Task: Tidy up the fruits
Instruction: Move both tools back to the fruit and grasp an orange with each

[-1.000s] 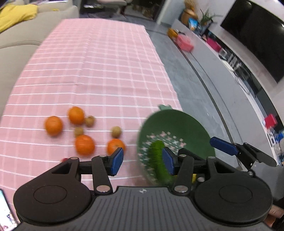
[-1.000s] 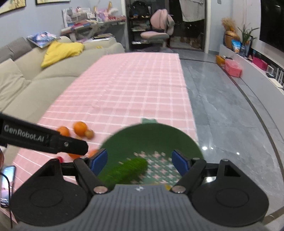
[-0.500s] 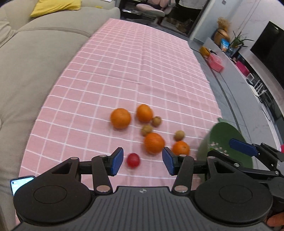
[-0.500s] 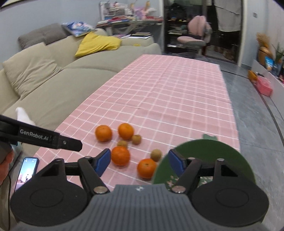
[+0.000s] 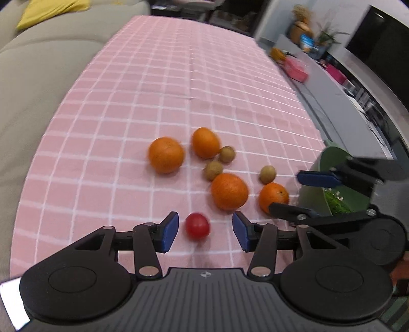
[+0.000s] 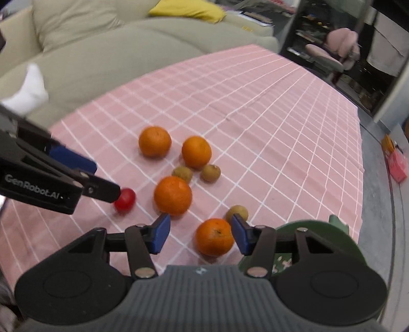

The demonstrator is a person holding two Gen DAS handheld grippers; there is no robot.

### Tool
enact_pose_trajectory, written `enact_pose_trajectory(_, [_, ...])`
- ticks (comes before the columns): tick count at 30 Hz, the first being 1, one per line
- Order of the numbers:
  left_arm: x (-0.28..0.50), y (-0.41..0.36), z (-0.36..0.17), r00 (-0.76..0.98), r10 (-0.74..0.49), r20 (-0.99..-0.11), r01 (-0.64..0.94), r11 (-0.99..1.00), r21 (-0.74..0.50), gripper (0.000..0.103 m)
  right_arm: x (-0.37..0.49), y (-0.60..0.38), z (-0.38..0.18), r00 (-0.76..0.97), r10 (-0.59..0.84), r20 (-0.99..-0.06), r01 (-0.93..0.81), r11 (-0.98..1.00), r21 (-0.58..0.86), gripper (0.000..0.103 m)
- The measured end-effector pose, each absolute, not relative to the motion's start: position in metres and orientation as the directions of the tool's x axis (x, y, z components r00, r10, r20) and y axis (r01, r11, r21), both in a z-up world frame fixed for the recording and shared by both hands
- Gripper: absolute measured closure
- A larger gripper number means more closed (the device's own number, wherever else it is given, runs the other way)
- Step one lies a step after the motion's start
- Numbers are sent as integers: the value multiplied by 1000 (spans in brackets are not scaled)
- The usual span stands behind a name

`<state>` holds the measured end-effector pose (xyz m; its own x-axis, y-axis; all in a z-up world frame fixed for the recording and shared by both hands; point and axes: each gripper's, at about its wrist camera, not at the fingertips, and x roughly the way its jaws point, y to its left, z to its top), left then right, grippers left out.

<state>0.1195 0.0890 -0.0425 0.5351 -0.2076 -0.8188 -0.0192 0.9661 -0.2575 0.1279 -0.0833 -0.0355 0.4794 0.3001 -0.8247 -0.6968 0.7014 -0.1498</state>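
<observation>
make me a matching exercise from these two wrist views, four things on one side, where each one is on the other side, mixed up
Things
1. red tomato
2. green bowl
3. nearest orange
4. yellow cushion

Places
A. on the beige sofa
B. between the open fingers of the right gripper
C. at the table's edge, partly behind the right gripper
D. just ahead of the open left gripper, on the pink cloth

Pairs: 1-D, 2-C, 3-B, 4-A

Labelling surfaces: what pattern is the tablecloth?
Pink with a white grid; the tablecloth shows best in the left wrist view.
</observation>
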Motion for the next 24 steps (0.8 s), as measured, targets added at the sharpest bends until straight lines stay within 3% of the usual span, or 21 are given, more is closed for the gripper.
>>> enact_pose_trajectory(8, [148, 76, -55, 523, -288, -802, 27, 946, -322, 46, 144, -77, -51, 407, 268, -873, -785, 591, -185, 53])
enact_pose_trajectory(22, [164, 70, -72, 500, -298, -813, 16, 942, -336, 46, 148, -62, -68, 374, 170, -912, -835, 490, -251, 53])
enact_pose_trajectory(24, [166, 70, -76, 487, -291, -823, 2, 943, -333, 52, 149, -61, -70, 378, 155, -913, -832, 490, -261, 53])
